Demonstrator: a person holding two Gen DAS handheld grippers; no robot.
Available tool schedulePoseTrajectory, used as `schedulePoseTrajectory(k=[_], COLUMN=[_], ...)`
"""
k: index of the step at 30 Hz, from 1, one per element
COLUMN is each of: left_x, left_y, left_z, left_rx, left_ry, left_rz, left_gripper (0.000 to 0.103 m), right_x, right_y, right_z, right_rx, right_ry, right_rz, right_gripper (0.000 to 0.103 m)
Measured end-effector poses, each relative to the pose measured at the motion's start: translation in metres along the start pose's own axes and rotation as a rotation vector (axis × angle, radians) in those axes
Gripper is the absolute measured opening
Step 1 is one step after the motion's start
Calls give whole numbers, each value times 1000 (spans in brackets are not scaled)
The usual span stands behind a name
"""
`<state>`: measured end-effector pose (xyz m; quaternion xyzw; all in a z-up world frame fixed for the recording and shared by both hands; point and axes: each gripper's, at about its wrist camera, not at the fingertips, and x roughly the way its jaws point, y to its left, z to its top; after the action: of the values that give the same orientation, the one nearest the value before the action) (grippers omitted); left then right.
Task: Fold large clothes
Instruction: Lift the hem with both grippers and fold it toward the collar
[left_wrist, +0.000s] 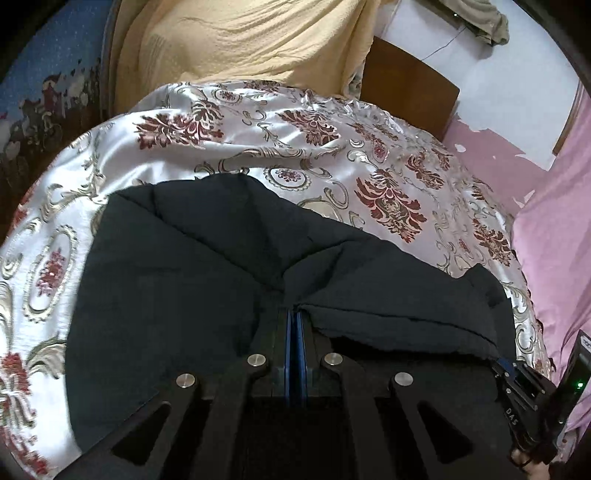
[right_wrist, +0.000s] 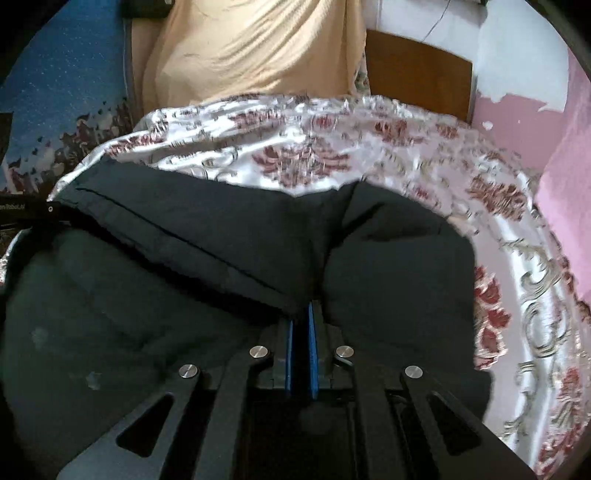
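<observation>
Two claws, both mine. Left gripper (left_wrist: 294, 314): jaws pinched together on a fold of the black garment (left_wrist: 207, 258). Right gripper (right_wrist: 303, 310): likewise clamped on that cloth, its hem running off toward my left. Garment lies on the floral satin bedspread (left_wrist: 332, 147). Bare bedspread beyond the garment's far edge; yellow blanket (left_wrist: 240, 40) and wooden headboard (left_wrist: 406, 77) bound it; pink wall (right_wrist: 561, 166) close on my right.

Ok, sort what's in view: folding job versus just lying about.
Job: black garment; left claw, right claw, both shut on it.
Lying about: floral bedspread, yellow blanket, pink cloth, wooden headboard.
</observation>
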<state>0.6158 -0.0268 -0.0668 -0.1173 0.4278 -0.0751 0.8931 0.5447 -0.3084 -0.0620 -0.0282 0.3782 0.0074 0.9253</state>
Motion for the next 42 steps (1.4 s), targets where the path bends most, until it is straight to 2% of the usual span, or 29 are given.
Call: schedulePoseTrajectory(k=[2, 7, 9, 12, 14, 16, 18, 20, 22, 26, 31, 32, 35, 38, 42], left_x=[-1, -13, -15, -16, -17, -19, -21, -29, -42, -58, -33, -23, 4, 21, 43], left_y=[2, -4, -6, -9, -10, -10, -8, -3, 3, -2, -34, -41, -56, -58, -50], left_z=[0, 4, 5, 5, 6, 7, 7, 7, 4, 10, 26, 26, 21, 15, 20], left_rx=[-7, 59, 68, 81, 87, 92, 90, 64, 40, 54, 48, 60, 163, 263, 260], left_ry=[1, -30, -31, -34, -28, -18, 14, 22, 1, -63, -16, 7, 78, 123, 186], left_rz=[-13, -10, -6, 5, 8, 2, -3, -26, -76, -157, -218, -215, -141, -102, -90], left_gripper=[4, 4, 4, 4, 4, 5, 8, 8, 8, 9, 11, 11, 11, 9, 5], right_x=[-2, -27, -44, -68, -69, -58, -28, -7, 12, 8, 3, 4, 4, 8, 31], right_y=[3, -18, -28, -38, -37, -25, -9, 5, 19, 27, 22, 21, 18, 18, 23], right_z=[-1, 5, 9, 21, 39, 61, 79, 80, 68, 40, 33, 33, 30, 31, 39], right_rx=[3, 81, 118, 162, 169, 158, 143, 123, 71, 21, 36, 31, -7, -58, -95], right_ry=[-9, -8, -50, -137, -158, -135, -49, 24, 83, 31, 22, 21, 21, 62, 136], right_rz=[14, 137, 185, 195, 182, 195, 244, 266, 250, 243, 267, 269, 274, 264, 238], right_gripper=[6, 10, 11, 12, 12, 12, 12, 12, 12, 12, 14, 15, 17, 17, 16])
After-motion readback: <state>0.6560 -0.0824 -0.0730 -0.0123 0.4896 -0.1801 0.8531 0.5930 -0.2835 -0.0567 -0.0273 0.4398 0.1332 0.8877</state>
